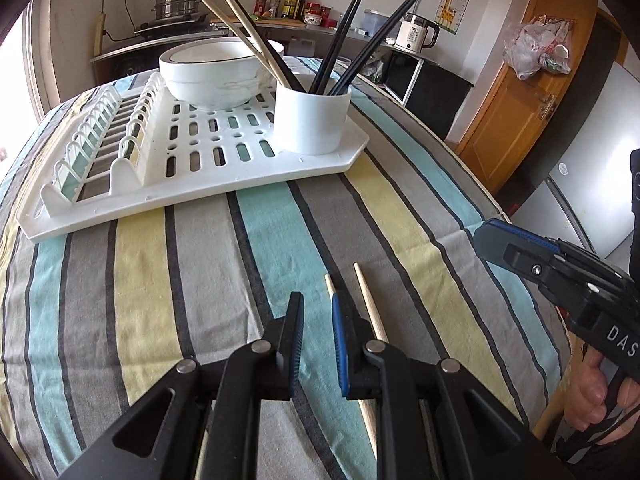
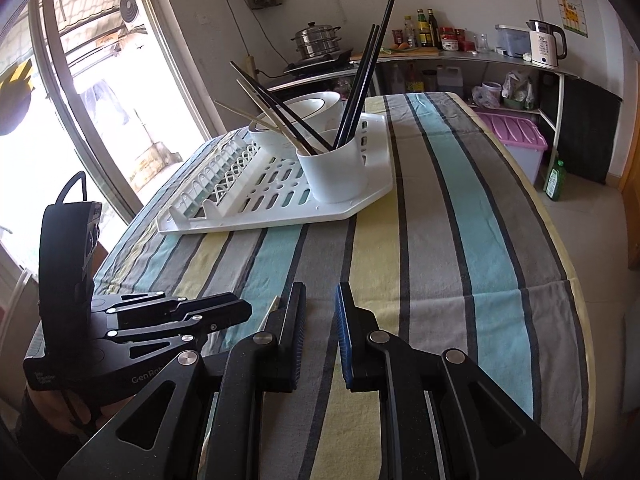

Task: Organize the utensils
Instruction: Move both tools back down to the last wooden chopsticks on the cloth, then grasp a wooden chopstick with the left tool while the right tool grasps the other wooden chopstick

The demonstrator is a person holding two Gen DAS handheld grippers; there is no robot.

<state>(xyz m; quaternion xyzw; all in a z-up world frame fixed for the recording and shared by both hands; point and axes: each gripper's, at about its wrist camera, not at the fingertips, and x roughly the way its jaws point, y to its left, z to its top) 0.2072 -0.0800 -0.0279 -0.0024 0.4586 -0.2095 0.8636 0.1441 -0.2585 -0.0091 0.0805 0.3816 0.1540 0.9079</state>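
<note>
Chopsticks are the utensils being sorted, and most are already stowed. The white holder cup point(image 1: 312, 118) stands on the drying rack point(image 1: 192, 184) at 12 o'clock from the left gripper point(image 1: 318, 312) and holds several black chopsticks point(image 1: 340, 44) plus two or more pale wooden ones point(image 1: 240, 20), all leaning outward. A white bowl point(image 1: 216, 74) sits on the rack just behind the cup.

Remaining work, as judged from both views: two pale wooden chopsticks point(image 1: 370, 304) lie loose on the striped tablecloth point(image 1: 160, 280) of the table, well apart from the rack. One runs beside the left gripper's right finger at 1 o'clock; the other shows only its tip, the rest hidden behind that finger.

Left gripper: jaws parted, nothing between the pads, positioned low over the cloth beside the loose pair. Right gripper point(image 2: 320, 304): jaws parted, empty, hovering over the cloth; in the left wrist view it enters at 3 o'clock.

Assessment: task is mostly complete. Outstanding steps are to grasp the loose pair and deposit it in the cup.
</note>
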